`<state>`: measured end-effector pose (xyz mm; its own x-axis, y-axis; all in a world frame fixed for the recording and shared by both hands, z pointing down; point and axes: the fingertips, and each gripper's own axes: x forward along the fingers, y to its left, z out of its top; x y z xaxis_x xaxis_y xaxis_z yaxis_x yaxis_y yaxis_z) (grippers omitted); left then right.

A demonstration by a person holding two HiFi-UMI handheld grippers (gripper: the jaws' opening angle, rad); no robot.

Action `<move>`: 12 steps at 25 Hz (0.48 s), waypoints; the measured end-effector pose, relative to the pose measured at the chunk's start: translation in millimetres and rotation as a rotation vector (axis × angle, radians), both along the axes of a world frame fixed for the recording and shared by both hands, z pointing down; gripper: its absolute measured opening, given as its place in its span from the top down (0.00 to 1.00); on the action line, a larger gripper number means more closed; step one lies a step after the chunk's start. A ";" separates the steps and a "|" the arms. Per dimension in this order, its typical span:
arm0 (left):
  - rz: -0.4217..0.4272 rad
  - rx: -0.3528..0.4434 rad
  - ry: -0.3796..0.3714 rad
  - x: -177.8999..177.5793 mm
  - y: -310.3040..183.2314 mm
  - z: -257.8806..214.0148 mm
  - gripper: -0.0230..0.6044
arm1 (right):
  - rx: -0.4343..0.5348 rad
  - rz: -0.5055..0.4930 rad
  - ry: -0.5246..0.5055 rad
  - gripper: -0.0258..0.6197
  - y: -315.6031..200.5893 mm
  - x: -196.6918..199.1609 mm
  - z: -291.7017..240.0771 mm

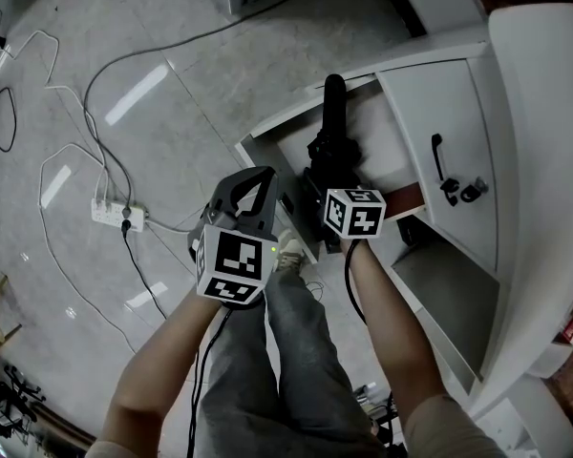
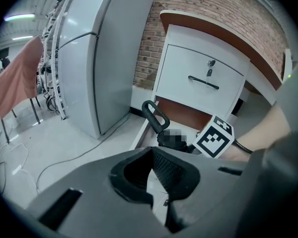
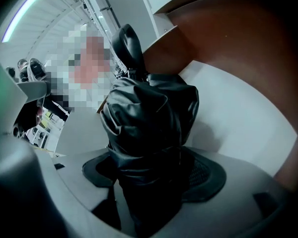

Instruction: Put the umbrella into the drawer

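The black folded umbrella [image 1: 331,136] lies in the open white drawer [image 1: 267,139], its handle [image 1: 333,98] pointing to the far end. My right gripper [image 1: 327,177] reaches down into the drawer at the umbrella's near end. In the right gripper view the crumpled black fabric [image 3: 149,123] sits between the widely spread jaws, above the drawer's white bottom [image 3: 238,118]. My left gripper [image 1: 258,184] hangs over the floor just left of the drawer, its tips together around nothing. The left gripper view shows the umbrella's handle [image 2: 155,117] and the right gripper's marker cube [image 2: 214,137] ahead.
A white cabinet door with a black handle [image 1: 437,160] and keys [image 1: 463,191] stands right of the drawer. A power strip [image 1: 119,216] and cables lie on the floor to the left. The person's legs [image 1: 286,351] are below. A grey fridge [image 2: 89,58] stands left of the cabinet.
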<state>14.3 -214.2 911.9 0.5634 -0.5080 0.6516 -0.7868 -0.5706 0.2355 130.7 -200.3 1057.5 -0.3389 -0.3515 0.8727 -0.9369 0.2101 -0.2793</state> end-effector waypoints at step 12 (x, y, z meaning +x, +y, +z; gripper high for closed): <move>-0.009 0.019 -0.007 -12.9 -9.8 -63.8 0.95 | -0.010 0.099 0.036 0.42 6.9 6.1 -75.2</move>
